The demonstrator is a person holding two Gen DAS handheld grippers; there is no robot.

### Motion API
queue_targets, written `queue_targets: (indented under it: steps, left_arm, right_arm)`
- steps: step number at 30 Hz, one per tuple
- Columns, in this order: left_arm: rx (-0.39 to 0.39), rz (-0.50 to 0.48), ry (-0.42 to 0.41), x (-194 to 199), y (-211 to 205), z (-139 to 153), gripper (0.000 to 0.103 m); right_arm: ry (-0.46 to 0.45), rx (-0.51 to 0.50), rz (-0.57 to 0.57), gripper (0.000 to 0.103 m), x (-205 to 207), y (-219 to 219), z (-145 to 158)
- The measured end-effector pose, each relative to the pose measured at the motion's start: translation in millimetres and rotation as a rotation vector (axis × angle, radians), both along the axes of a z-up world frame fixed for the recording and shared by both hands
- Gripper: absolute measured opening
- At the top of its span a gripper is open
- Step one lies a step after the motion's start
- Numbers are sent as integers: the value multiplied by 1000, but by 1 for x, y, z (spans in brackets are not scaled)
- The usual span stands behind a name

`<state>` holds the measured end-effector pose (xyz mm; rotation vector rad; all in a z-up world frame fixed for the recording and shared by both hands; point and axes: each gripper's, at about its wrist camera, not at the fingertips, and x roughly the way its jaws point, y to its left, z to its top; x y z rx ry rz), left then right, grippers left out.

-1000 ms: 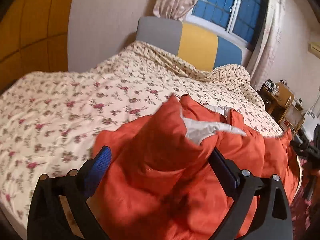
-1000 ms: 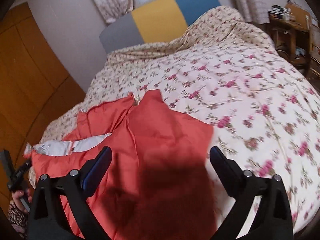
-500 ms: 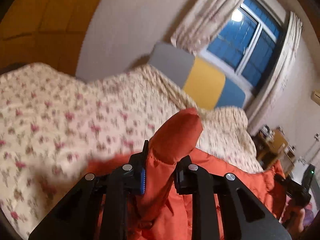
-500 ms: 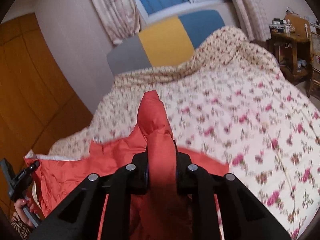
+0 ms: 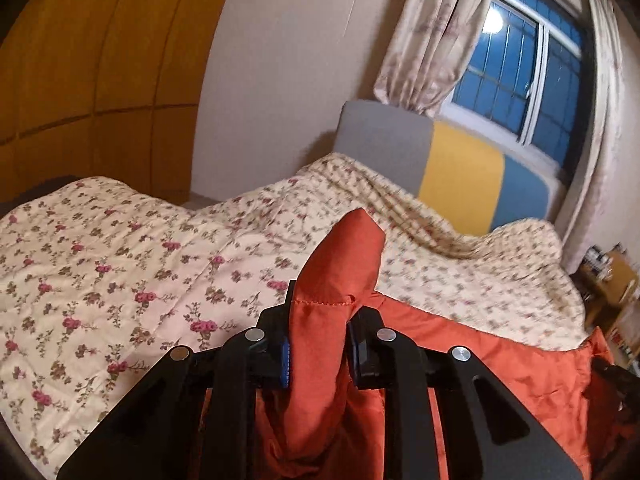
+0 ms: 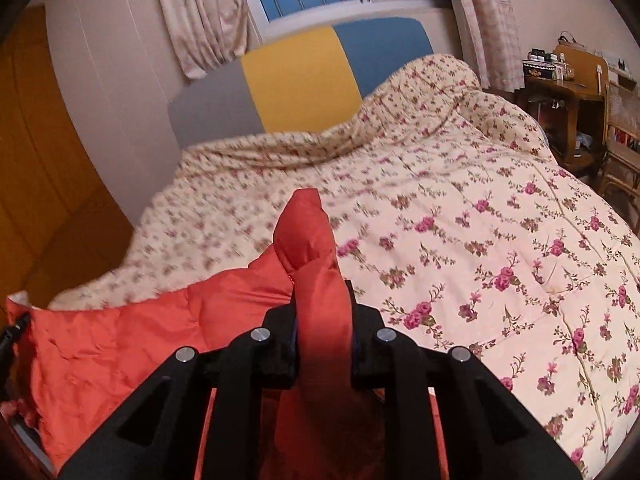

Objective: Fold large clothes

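Note:
An orange-red padded jacket (image 5: 500, 364) lies on the near part of a bed. My left gripper (image 5: 320, 336) is shut on a bunched fold of it, which sticks up between the black fingers. My right gripper (image 6: 323, 328) is shut on another fold of the same jacket (image 6: 132, 344), also poking up past the fingers. Both folds are lifted off the bed. The jacket stretches between the two grippers. Its lower parts are hidden behind the gripper bodies.
The bed is covered by a cream floral quilt (image 6: 500, 240), also in the left wrist view (image 5: 120, 272). A grey, yellow and blue headboard (image 6: 296, 76) stands under a window. Wooden furniture (image 6: 572, 92) is at the right, orange wardrobe panels (image 5: 80, 64) at the left.
Both grippers were open over the jacket a second ago. They have closed on folds of it and lifted them up, so the views now tilt higher toward the headboard and window.

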<state>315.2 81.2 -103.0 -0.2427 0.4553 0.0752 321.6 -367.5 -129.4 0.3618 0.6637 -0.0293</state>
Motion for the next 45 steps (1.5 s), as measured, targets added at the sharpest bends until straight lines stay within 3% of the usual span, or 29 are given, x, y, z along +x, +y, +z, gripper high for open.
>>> queue_targets:
  steps: [6, 18, 24, 30, 32, 34, 37, 39, 41, 42, 43, 45]
  left_arm:
    - [20, 26, 73, 20, 1, -34, 20]
    - [20, 10, 244, 54, -4, -82, 23]
    - [-20, -5, 321, 65, 0, -97, 32]
    - [-13, 6, 355, 69, -1, -102, 41]
    - [3, 28, 375, 70, -1, -102, 56]
    - [27, 47, 401, 69, -2, -98, 64]
    - [48, 50, 351, 45, -7, -72, 68]
    - [56, 85, 229, 11, -17, -43, 70]
    - [35, 122, 93, -24, -31, -16, 86]
    - [1, 98, 27, -39, -41, -6, 86]
    - [-17, 65, 2, -44, -49, -1, 87]
    - [18, -7, 30, -39, -79, 3, 87]
  right_arm:
    - [84, -5, -23, 25, 19, -3, -38]
    - [174, 50, -61, 36, 34, -9, -76]
    - [214, 1, -70, 39, 40, -1, -83]
    - [228, -84, -79, 41, 45, 10, -86]
    - [230, -104, -81, 41, 46, 12, -87]
    - [230, -110, -82, 41, 45, 13, -87]
    - [231, -118, -83, 42, 45, 13, -87]
    - [232, -124, -86, 44, 46, 14, -87]
    - [234, -129, -89, 45, 46, 15, -86]
    - [234, -131, -91, 46, 46, 15, -86]
    - [234, -132, -93, 47, 45, 15, -85]
    - [234, -135, -98, 48, 45, 15, -85]
